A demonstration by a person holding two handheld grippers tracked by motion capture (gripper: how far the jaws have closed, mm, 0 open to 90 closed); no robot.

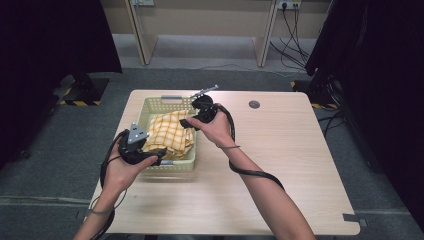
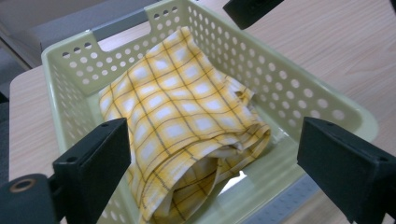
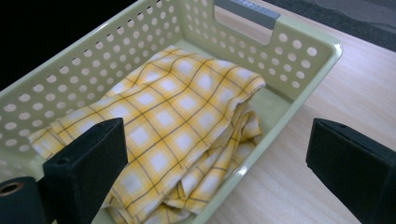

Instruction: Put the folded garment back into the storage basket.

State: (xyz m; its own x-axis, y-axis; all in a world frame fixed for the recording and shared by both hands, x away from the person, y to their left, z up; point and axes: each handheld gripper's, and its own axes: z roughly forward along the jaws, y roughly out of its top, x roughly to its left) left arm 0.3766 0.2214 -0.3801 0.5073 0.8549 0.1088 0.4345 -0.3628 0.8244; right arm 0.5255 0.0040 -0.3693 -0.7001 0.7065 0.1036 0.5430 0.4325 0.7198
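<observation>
A folded yellow checked cloth (image 1: 169, 134) (image 2: 187, 116) (image 3: 163, 126) lies inside a pale green perforated basket (image 1: 150, 106) (image 2: 322, 107) (image 3: 299, 51) on the wooden table. My left gripper (image 1: 159, 155) (image 2: 210, 163) hovers at the basket's near edge, jaws wide open, nothing between them. Over the basket's right rim my right gripper (image 1: 186, 122) (image 3: 219, 163) is open too and holds nothing. Both point down at the cloth without touching it.
The table (image 1: 280, 150) spreads out to the right and front of the basket, with a round grey cable port (image 1: 254, 104) near its far edge. Cables trail from both grippers. Dark curtains and stands flank the table.
</observation>
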